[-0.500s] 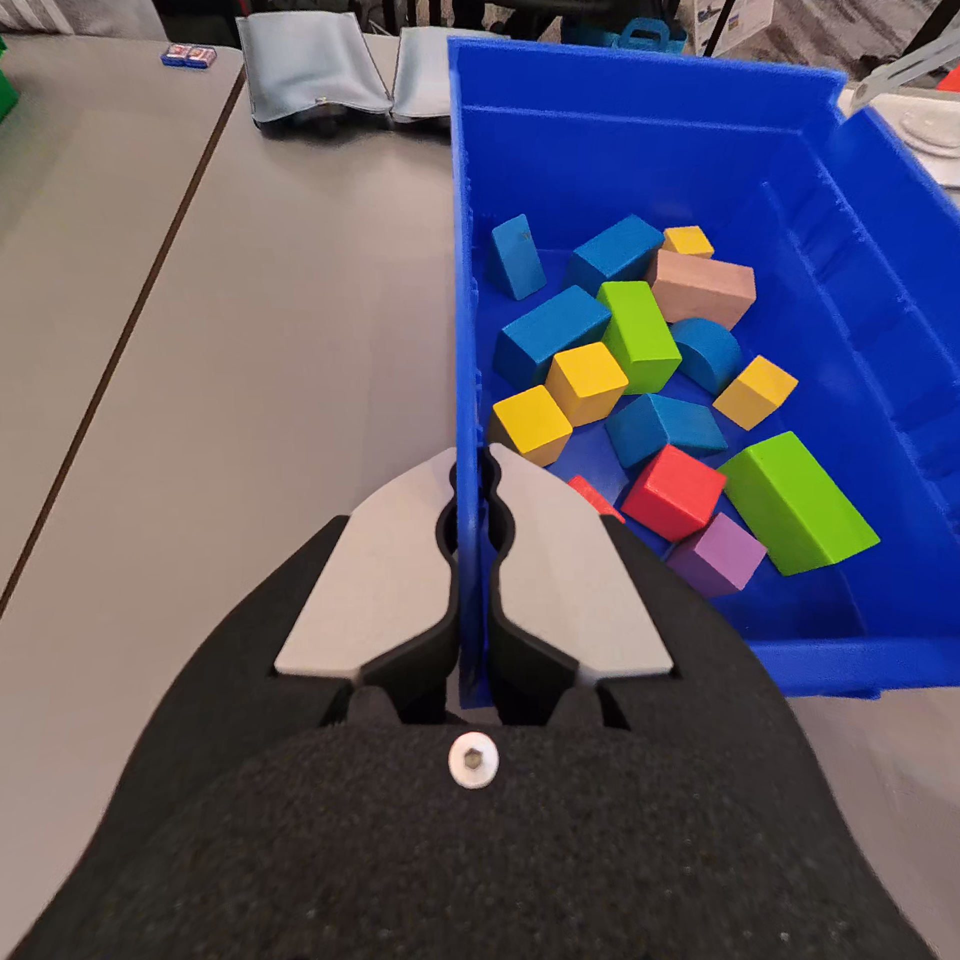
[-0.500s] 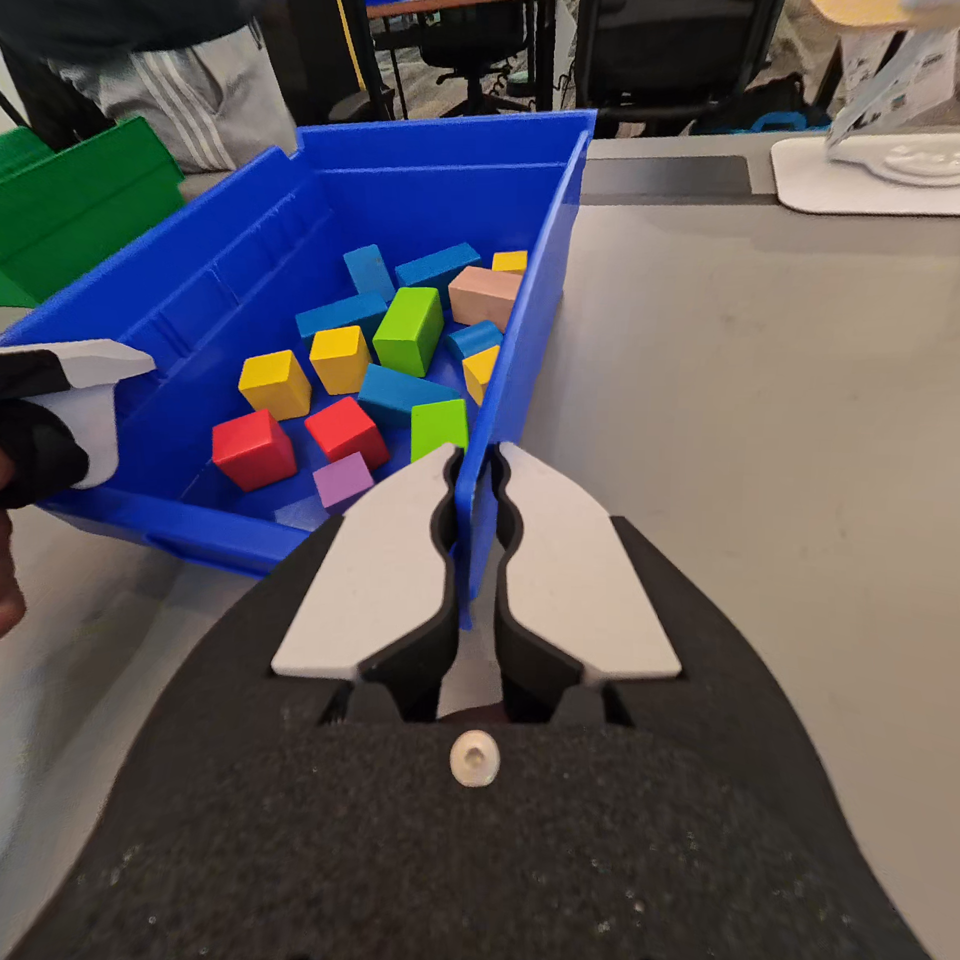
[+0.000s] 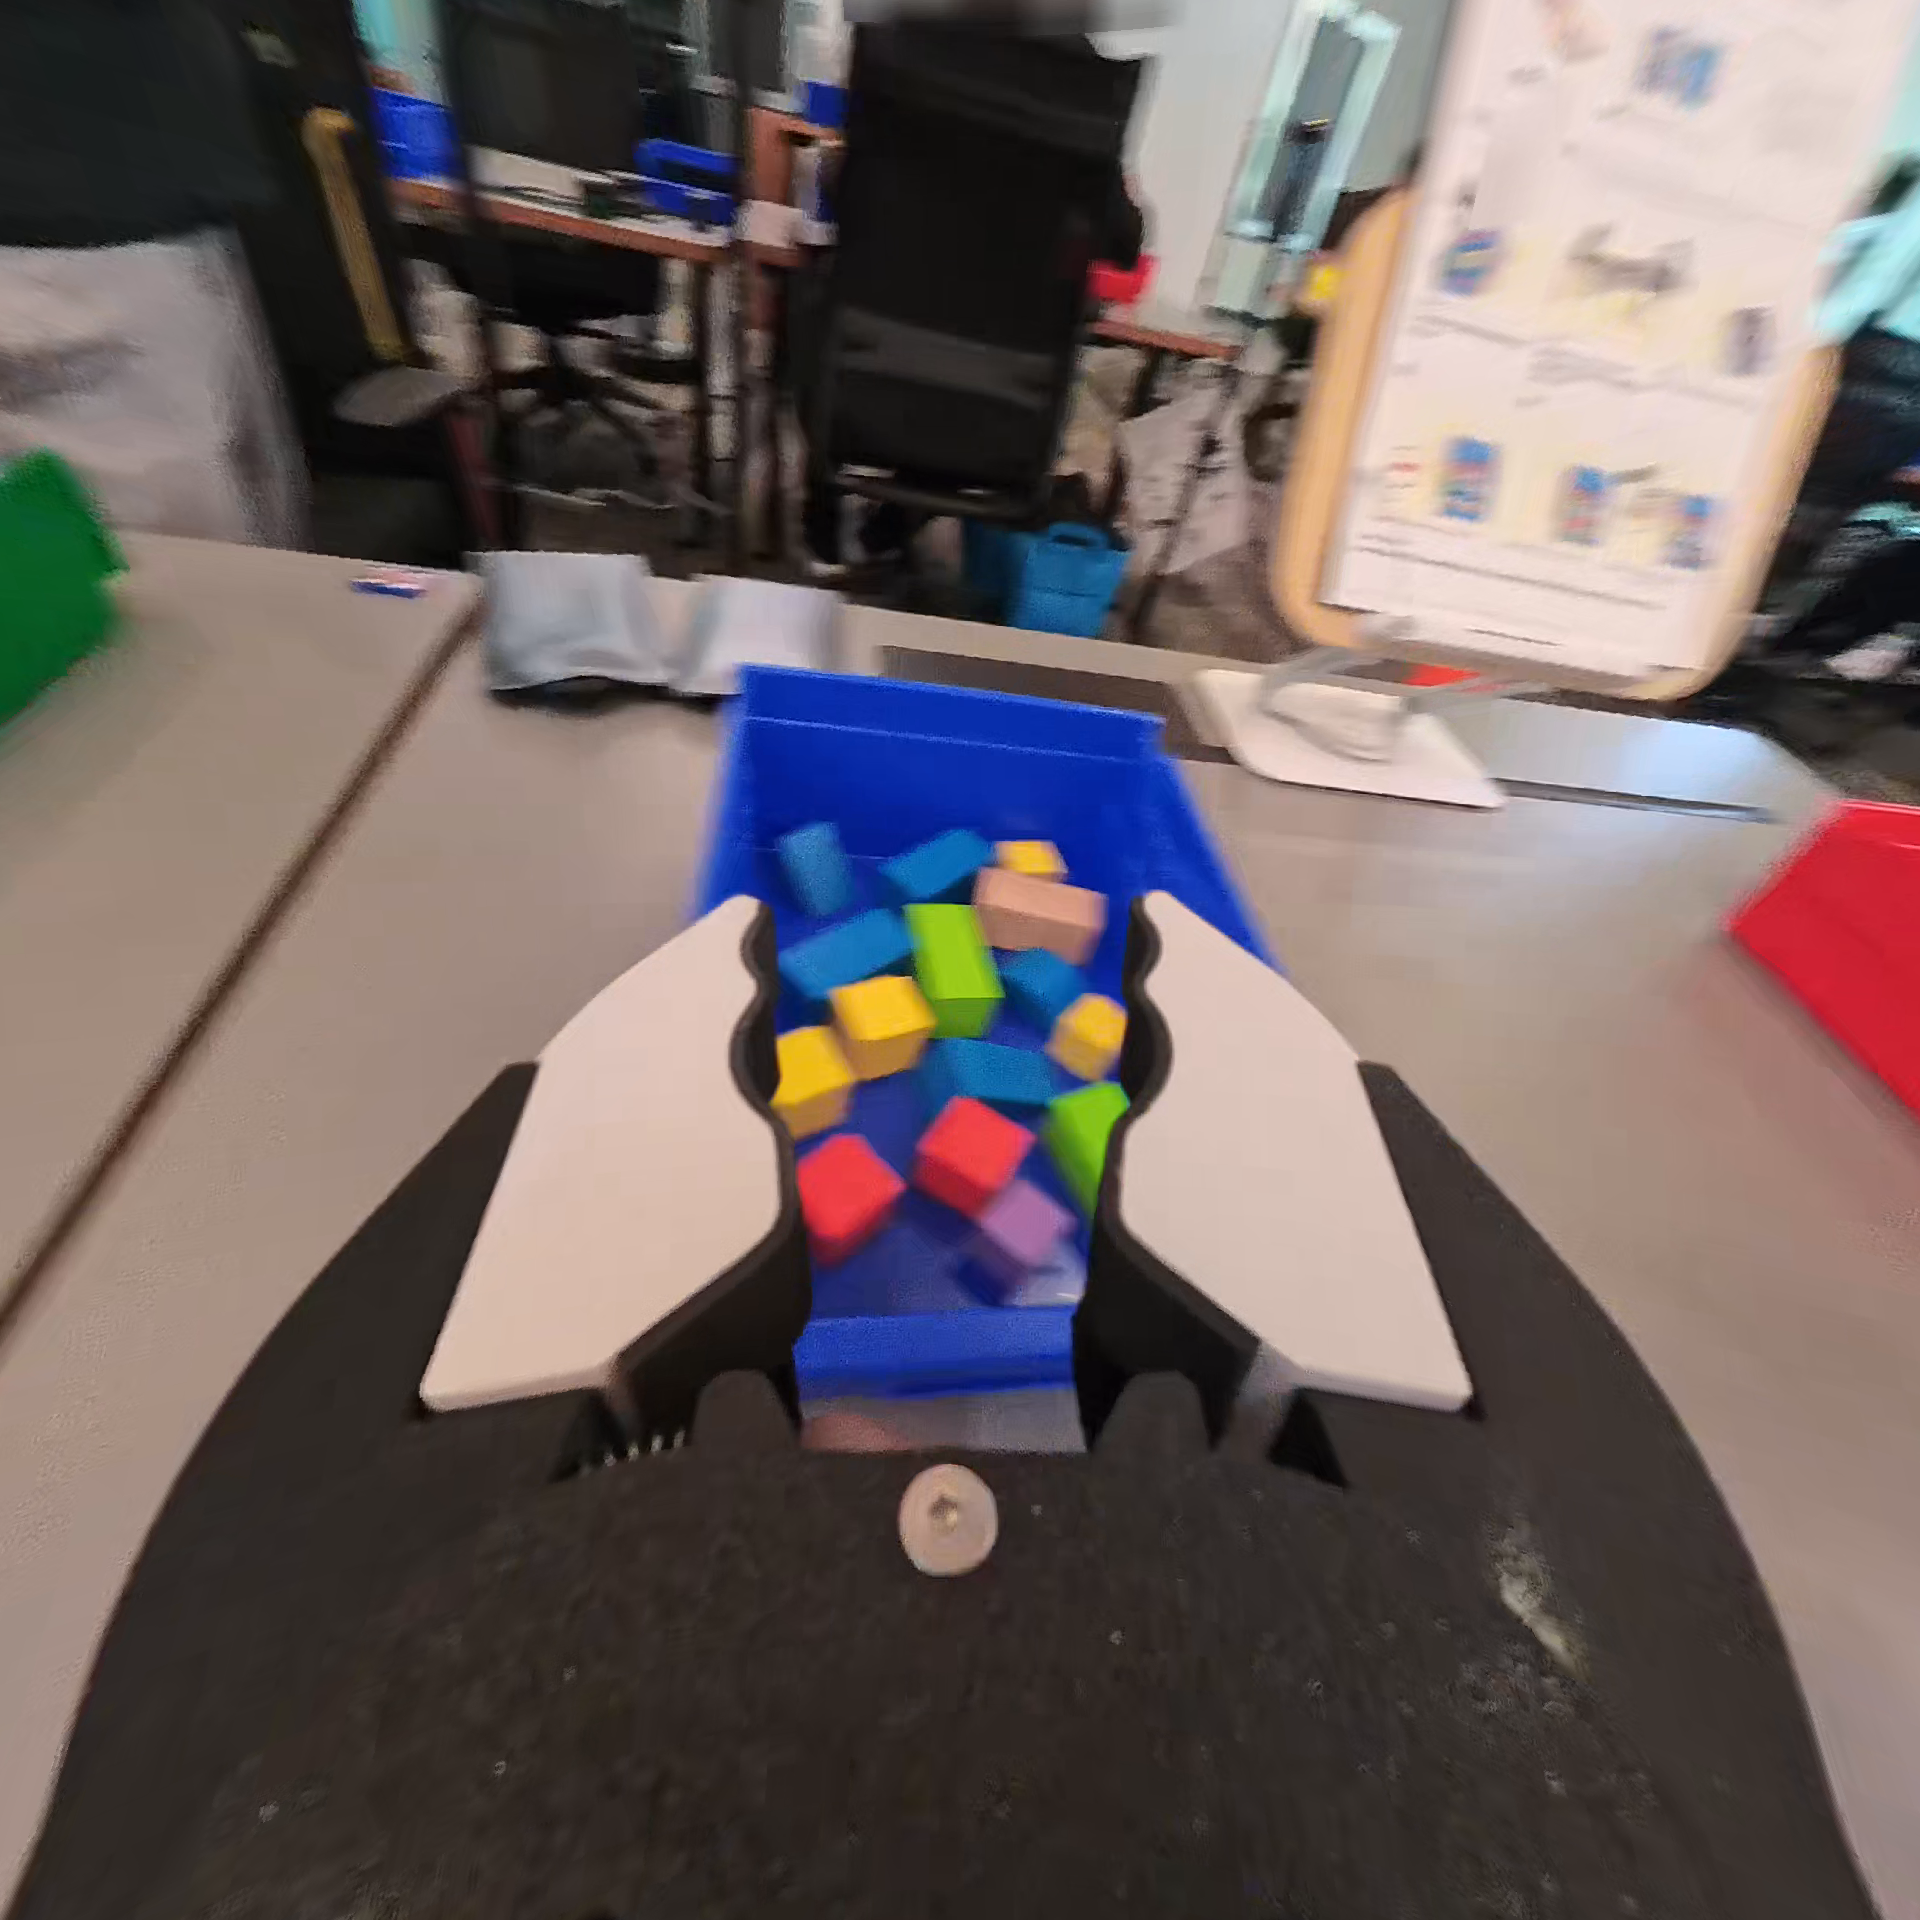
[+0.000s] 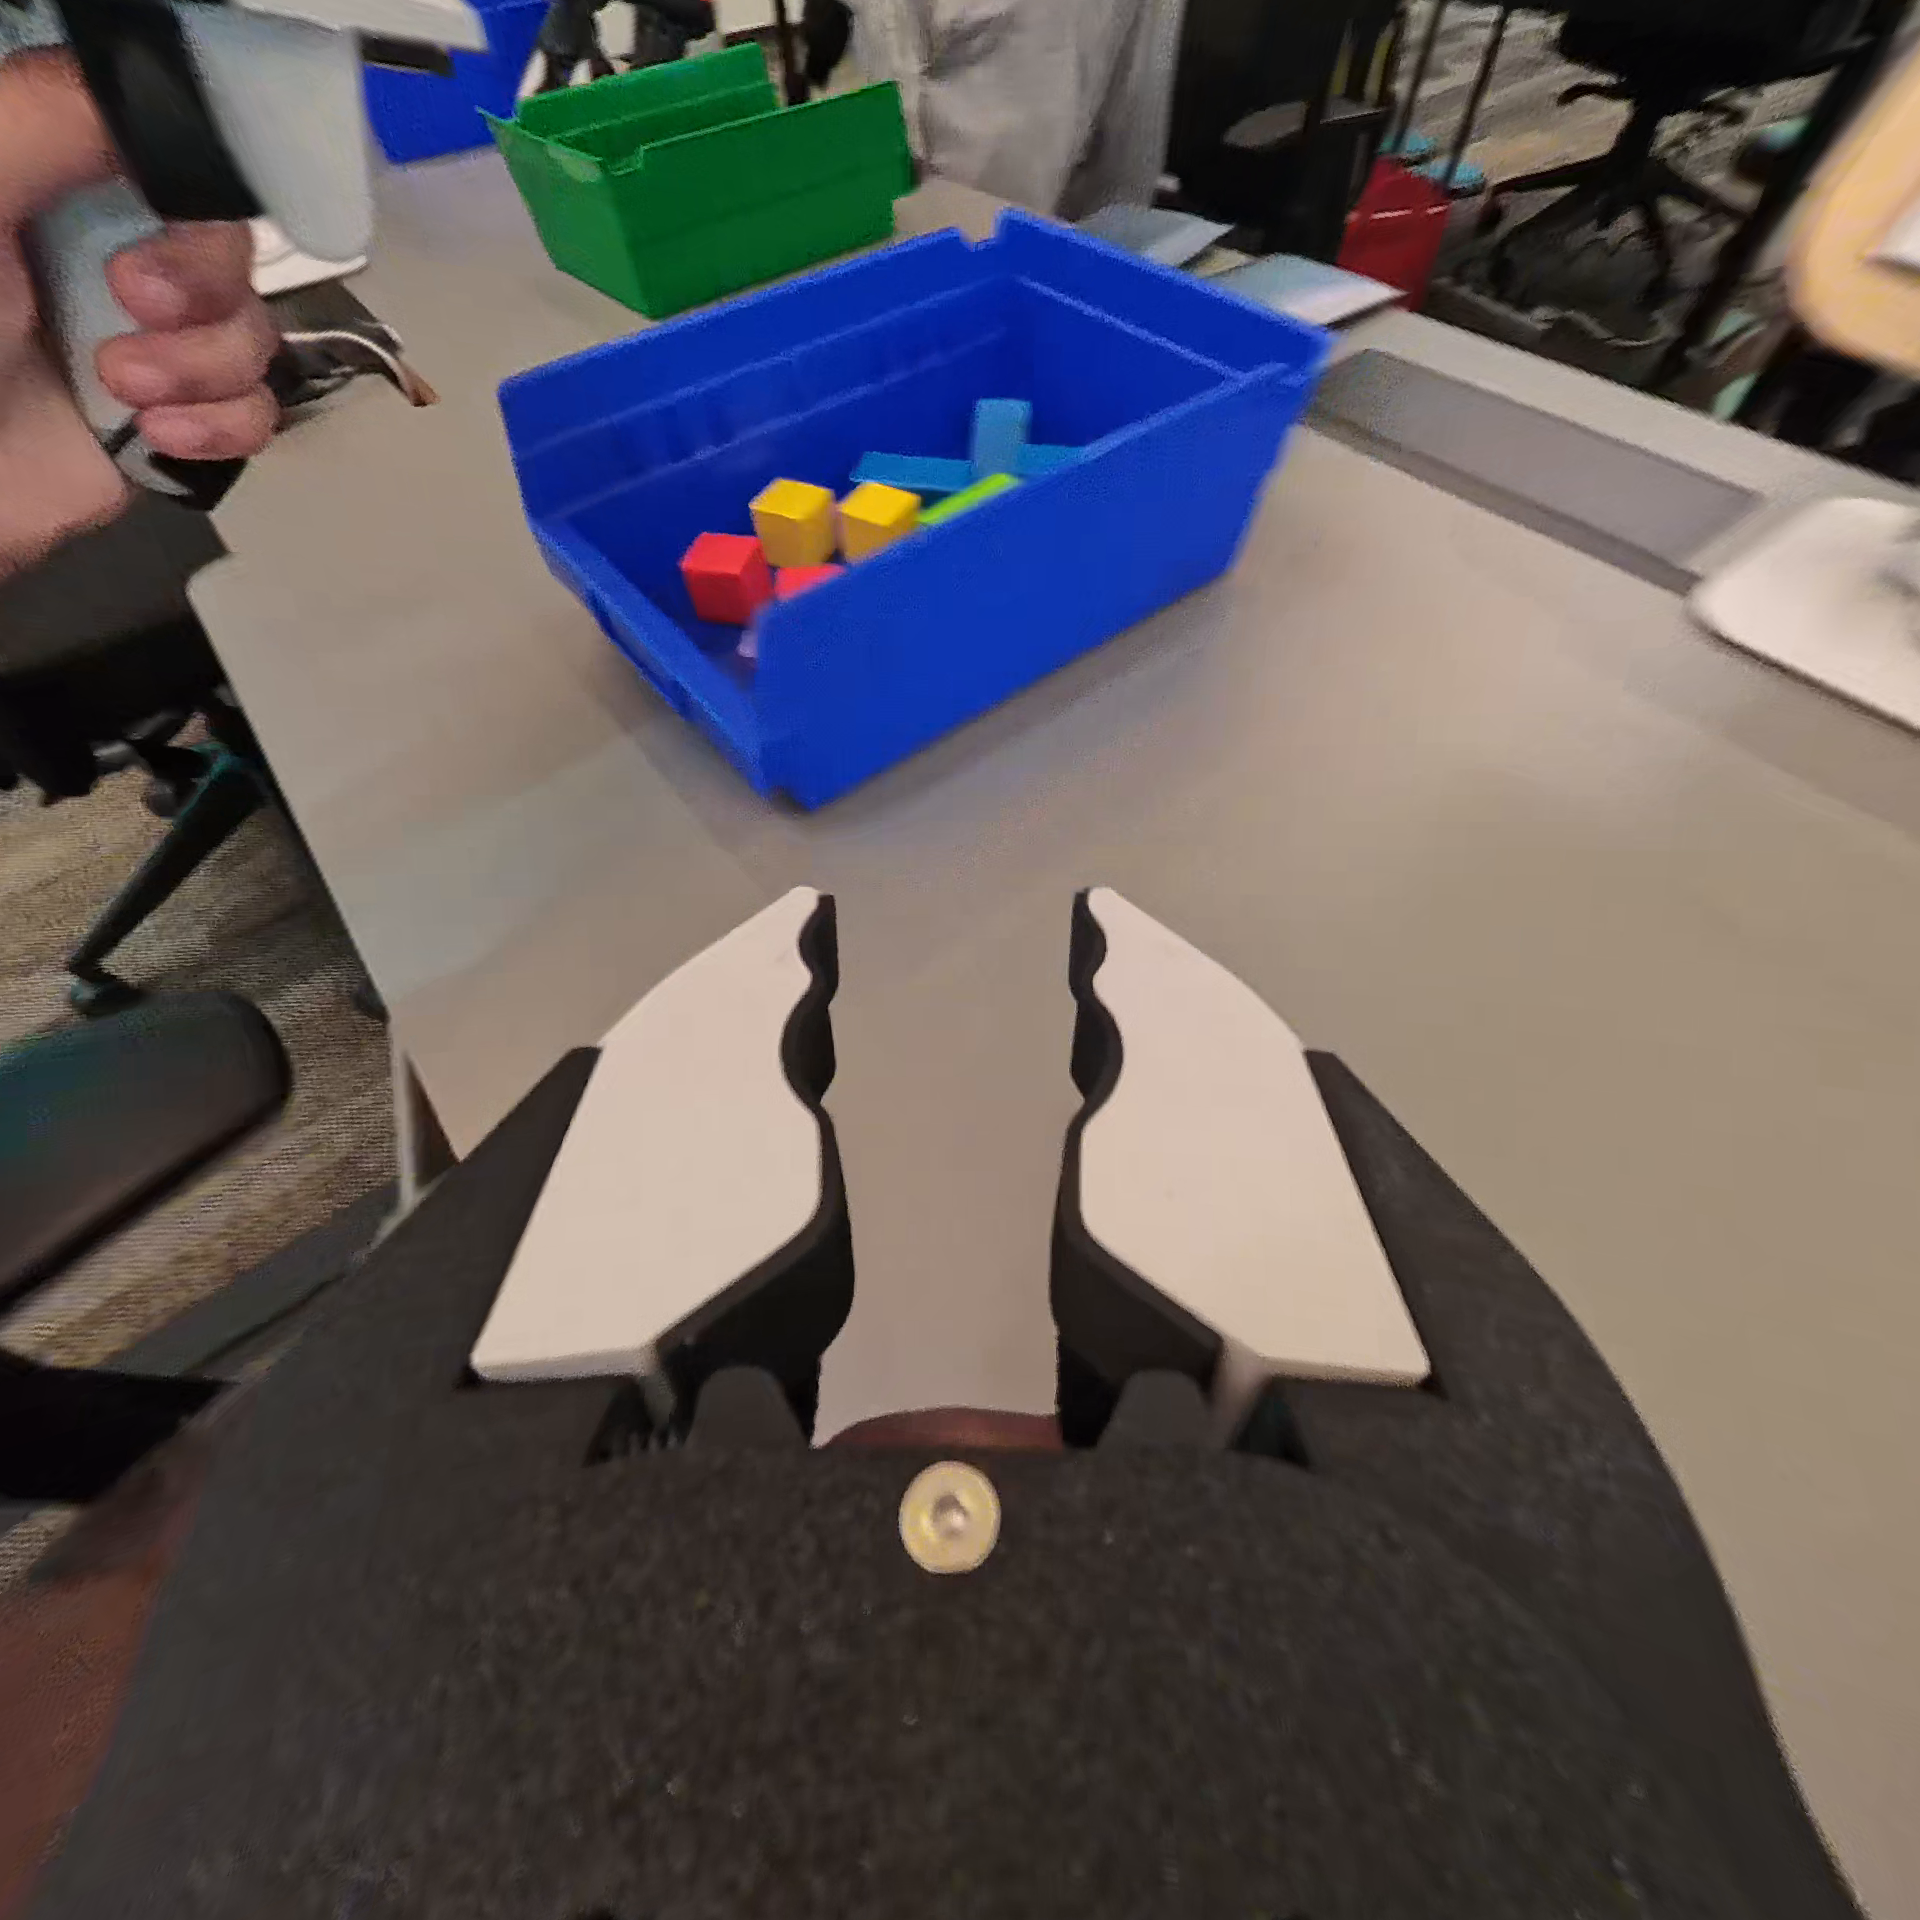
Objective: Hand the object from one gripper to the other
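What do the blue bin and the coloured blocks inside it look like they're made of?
The blue bin looks like moulded plastic: thin rigid walls, ribbed sides, a uniform colour with a slight sheen. The coloured blocks look like painted wood, with solid shapes, crisp edges and flat matte colours; one pale block shows a bare, wood-like tan. Blur leaves no grain to confirm it.

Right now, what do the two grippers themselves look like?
Both match: the left gripper and right gripper each have two pale grey fingers with wavy black inner pads, on a coarse black body with a silver screw at centre. No cables or sleeves show.
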`<state>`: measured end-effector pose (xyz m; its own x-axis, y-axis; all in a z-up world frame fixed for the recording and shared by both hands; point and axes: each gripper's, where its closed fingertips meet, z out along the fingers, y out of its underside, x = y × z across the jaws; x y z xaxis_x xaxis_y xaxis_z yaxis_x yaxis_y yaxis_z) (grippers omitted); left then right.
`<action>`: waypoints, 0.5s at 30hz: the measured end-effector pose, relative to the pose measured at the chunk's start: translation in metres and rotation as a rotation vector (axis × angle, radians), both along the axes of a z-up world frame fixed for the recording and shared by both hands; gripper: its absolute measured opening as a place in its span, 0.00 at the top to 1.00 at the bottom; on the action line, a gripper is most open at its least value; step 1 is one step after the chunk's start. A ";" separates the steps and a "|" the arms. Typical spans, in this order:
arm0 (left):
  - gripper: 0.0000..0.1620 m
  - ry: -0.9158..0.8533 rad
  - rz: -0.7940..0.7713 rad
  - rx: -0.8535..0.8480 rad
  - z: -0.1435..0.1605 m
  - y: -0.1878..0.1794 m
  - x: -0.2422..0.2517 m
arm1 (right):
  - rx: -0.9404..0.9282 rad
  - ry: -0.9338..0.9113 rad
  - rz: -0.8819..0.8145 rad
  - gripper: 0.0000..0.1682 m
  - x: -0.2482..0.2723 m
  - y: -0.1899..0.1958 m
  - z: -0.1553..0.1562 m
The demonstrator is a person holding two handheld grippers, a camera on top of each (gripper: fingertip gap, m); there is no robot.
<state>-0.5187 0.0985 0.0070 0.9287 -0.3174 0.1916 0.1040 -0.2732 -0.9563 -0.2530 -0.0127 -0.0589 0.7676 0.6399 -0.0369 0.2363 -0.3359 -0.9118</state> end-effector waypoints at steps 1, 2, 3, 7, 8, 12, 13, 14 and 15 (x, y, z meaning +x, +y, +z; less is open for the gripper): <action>0.61 -0.029 -0.067 -0.008 -0.001 -0.009 0.025 | 0.020 -0.008 -0.033 0.75 0.032 -0.005 0.004; 0.61 -0.060 -0.126 -0.026 -0.005 -0.018 0.049 | 0.047 -0.010 -0.084 0.75 0.066 -0.009 0.009; 0.61 -0.089 -0.171 -0.045 -0.012 -0.026 0.070 | 0.073 -0.006 -0.141 0.75 0.101 -0.014 0.014; 0.62 -0.092 -0.205 -0.094 -0.057 -0.050 0.117 | 0.213 0.068 -0.385 0.75 0.240 -0.041 0.039; 0.62 -0.080 -0.196 -0.099 -0.069 -0.054 0.120 | 0.259 0.088 -0.463 0.75 0.275 -0.049 0.044; 0.62 -0.026 -0.154 -0.115 -0.105 -0.062 0.119 | 0.350 0.211 -0.752 0.72 0.385 -0.083 0.039; 0.62 -0.039 -0.148 -0.120 -0.107 -0.061 0.118 | 0.357 0.233 -0.796 0.72 0.401 -0.089 0.031; 0.62 -0.058 -0.151 -0.119 -0.107 -0.061 0.119 | 0.355 0.238 -0.837 0.71 0.414 -0.091 0.024; 0.62 -0.076 -0.164 -0.114 -0.106 -0.060 0.121 | 0.341 0.229 -0.862 0.71 0.424 -0.090 0.018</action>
<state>-0.3982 0.0384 -0.0986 0.8477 -0.4357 0.3028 0.1201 -0.3982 -0.9094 0.1708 -0.1027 -0.0404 0.9772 -0.1383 -0.1609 -0.1651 -0.0189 -0.9861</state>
